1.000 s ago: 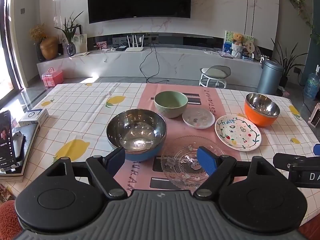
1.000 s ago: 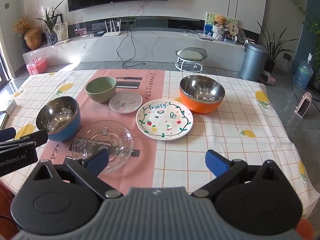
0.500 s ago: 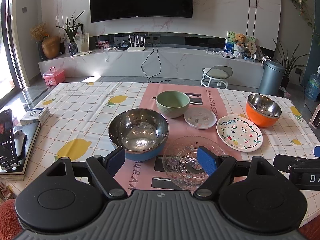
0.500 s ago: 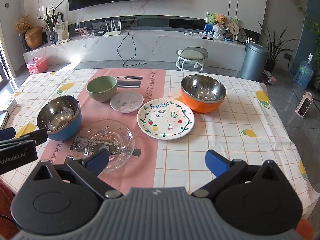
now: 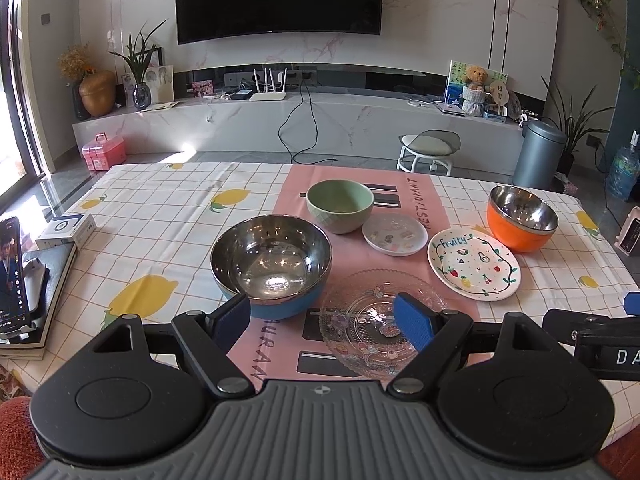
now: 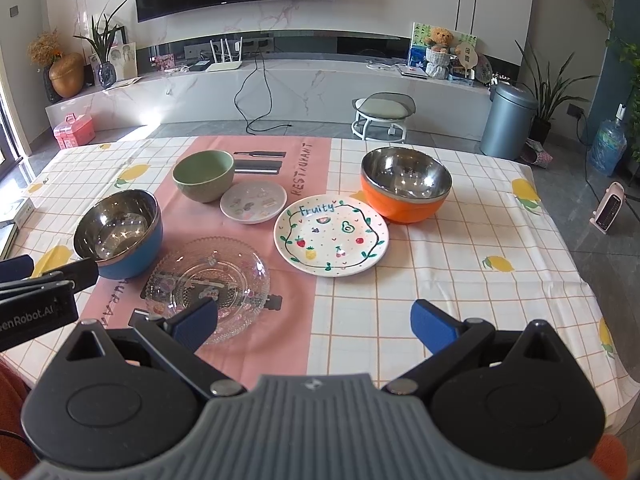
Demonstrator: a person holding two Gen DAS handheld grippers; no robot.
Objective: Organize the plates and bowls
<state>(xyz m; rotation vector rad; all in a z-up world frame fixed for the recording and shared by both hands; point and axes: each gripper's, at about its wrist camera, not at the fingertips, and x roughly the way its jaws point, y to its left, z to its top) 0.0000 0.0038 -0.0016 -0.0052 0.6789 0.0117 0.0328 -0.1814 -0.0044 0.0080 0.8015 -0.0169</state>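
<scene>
Two grippers hover at the near table edge, jaws wide apart and holding nothing: the left gripper [image 5: 322,320] low over the dishes, the right gripper [image 6: 314,320] beside it. Nearest lies a clear glass plate [image 6: 208,284], with a blue steel bowl [image 5: 271,266] just beside it on the left. Farther back sit the Fruity plate [image 6: 331,236], a small patterned saucer [image 6: 253,202], a green ceramic bowl [image 6: 203,175] and an orange steel bowl [image 6: 406,184]. Nothing is stacked. Sorting probably starts best with the glass plate, pinched at its rim; it looks slippery, so grip squarely and lift level.
</scene>
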